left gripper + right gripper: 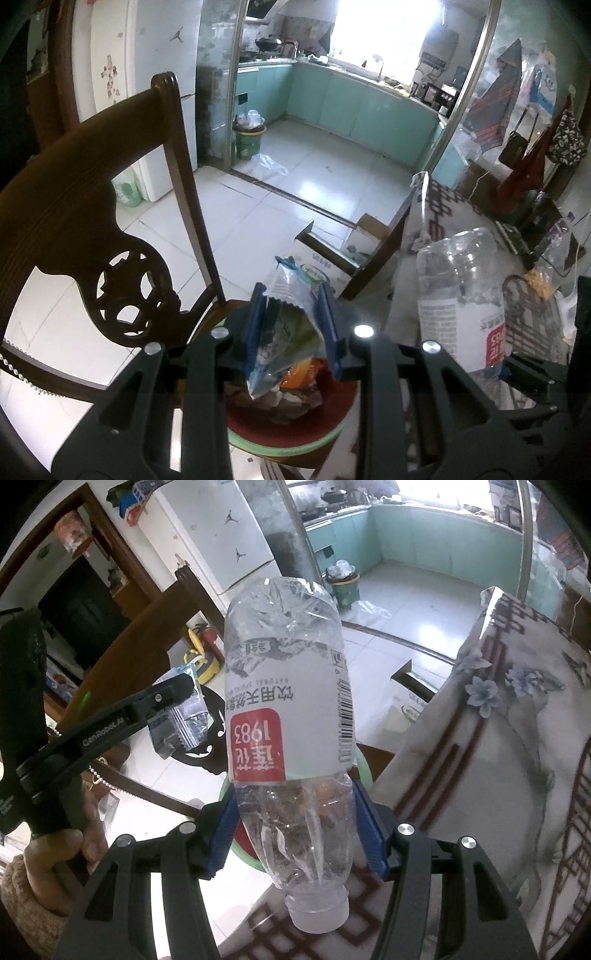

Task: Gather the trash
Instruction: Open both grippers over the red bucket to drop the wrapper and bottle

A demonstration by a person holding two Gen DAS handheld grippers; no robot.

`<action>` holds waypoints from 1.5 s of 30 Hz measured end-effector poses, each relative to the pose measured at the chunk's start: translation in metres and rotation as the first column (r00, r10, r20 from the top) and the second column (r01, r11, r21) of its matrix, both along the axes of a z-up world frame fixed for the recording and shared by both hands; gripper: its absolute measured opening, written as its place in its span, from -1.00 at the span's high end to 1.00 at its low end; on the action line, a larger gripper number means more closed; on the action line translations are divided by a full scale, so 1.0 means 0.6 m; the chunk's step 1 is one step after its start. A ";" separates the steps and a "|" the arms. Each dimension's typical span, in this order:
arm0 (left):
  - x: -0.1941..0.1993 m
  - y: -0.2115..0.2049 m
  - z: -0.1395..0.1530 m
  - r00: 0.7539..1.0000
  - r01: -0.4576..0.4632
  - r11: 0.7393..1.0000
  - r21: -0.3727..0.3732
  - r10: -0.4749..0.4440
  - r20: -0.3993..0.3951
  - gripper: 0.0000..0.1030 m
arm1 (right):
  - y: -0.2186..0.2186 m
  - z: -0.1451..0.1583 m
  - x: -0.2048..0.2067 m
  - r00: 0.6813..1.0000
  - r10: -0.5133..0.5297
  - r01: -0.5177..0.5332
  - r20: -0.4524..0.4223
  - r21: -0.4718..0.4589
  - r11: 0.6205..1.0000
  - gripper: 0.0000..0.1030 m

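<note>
Your left gripper (293,325) has its jaws closed on a crinkled foil snack wrapper (291,314), which hangs just above the round green-rimmed bin with a red liner (295,435) already holding scraps. Your right gripper (295,834) has its jaws pressed against the lower body of a clear, crumpled plastic water bottle with a white and red label (288,709), held cap-down, with the same bin's green rim (229,786) showing behind it.

The wrapper is light and pinched only along part of its width, so if you release it while off-centre it will likely flutter past the rim onto the white tiled floor (258,206). The carved dark wooden chair back (92,229) stands just beside your left gripper; a swing that way risks snagging the foil.

The bottle is thin and already dented: squeeze harder and it may buckle and squirt out of the jaws. It also towers above the grip, so a quick tilt could lever it loose. Your two grippers are near each other over one small opening, and dropping both together invites a collision or a bounce off the patterned cloth-covered worktop (498,757) edge.
</note>
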State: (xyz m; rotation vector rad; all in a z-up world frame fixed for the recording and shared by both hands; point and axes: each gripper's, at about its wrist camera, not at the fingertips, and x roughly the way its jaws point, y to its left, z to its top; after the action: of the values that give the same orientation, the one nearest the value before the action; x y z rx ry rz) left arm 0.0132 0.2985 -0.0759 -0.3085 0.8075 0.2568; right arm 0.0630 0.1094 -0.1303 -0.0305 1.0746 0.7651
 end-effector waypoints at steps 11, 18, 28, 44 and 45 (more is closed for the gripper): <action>0.027 0.016 -0.025 0.999 -0.018 1.000 0.019 0.018 -0.036 0.47 | 0.023 -0.023 0.024 0.999 0.008 -0.009 -0.039 -0.013 1.000 -0.10; 0.033 0.015 -0.020 0.999 -0.030 0.996 0.083 0.032 -0.021 0.47 | 0.024 -0.034 0.033 0.998 -0.001 0.000 -0.063 -0.025 1.000 0.12; 0.042 0.027 -0.040 0.998 -0.047 0.995 0.090 0.051 -0.044 0.55 | 0.042 -0.052 0.045 0.998 0.010 -0.013 -0.068 -0.043 0.999 0.26; 0.051 0.038 -0.066 0.994 -0.060 0.994 0.092 0.067 -0.083 0.60 | 0.048 -0.042 0.058 0.998 -0.011 0.012 -0.059 0.005 1.000 0.26; 0.051 0.038 -0.067 0.994 -0.060 0.994 0.091 0.068 -0.084 0.60 | 0.047 -0.040 0.059 0.998 -0.011 0.012 -0.057 0.010 1.000 0.26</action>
State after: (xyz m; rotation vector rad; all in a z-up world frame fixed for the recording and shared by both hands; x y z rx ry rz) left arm 0.0439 0.3212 -0.1163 -0.2419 0.8706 0.3669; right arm 0.0983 0.1379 -0.1545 0.0060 1.1242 0.7650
